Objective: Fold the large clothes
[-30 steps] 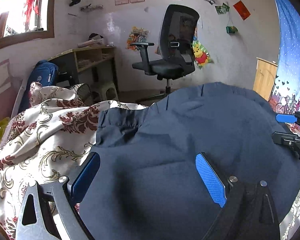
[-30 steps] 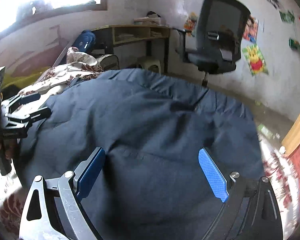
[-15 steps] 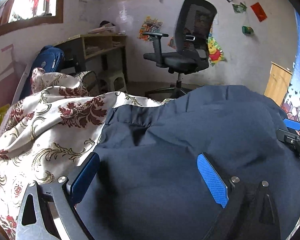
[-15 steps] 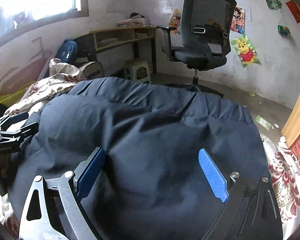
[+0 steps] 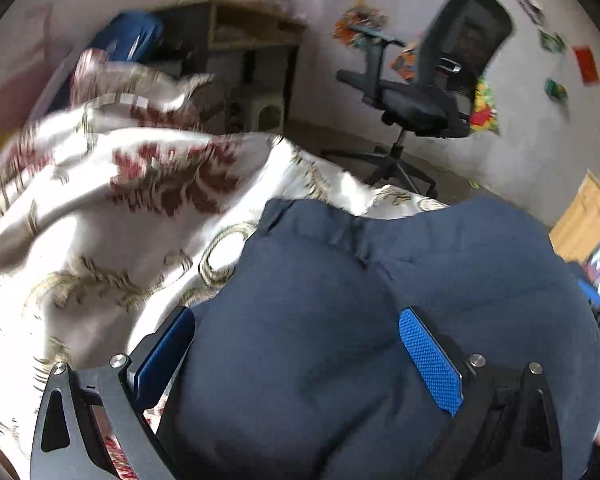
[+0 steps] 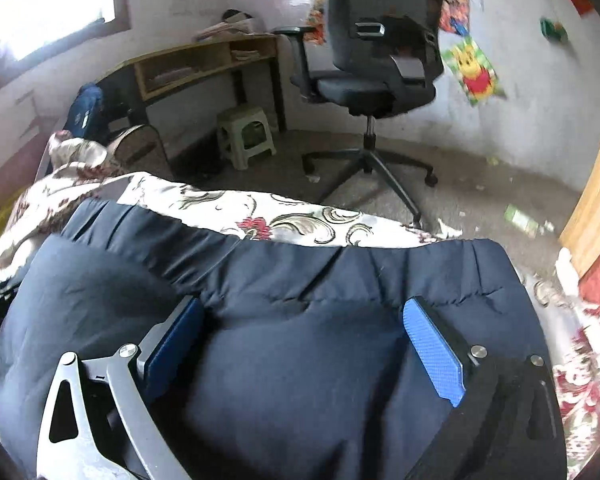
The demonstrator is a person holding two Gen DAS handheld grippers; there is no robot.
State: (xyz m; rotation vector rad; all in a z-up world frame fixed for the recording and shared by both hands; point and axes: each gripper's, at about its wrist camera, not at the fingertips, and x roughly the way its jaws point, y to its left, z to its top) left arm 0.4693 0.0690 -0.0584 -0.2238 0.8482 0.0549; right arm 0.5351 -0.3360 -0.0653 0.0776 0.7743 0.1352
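Item: navy padded garment [image 6: 284,360], spread on your floral bedcover [image 6: 292,220], office chair [image 6: 380,60] beyond its far edge. Your left gripper [image 5: 296,352] and right gripper [image 6: 300,344]: jaws just opened wide, garment beneath, nothing pinched.

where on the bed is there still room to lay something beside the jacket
The bare floral bedspread left of the navy jacket is the widest free patch. A narrower strip runs between the jacket's far edge and the bed edge. The near middle is crowded: the jacket fills it, under both grippers.
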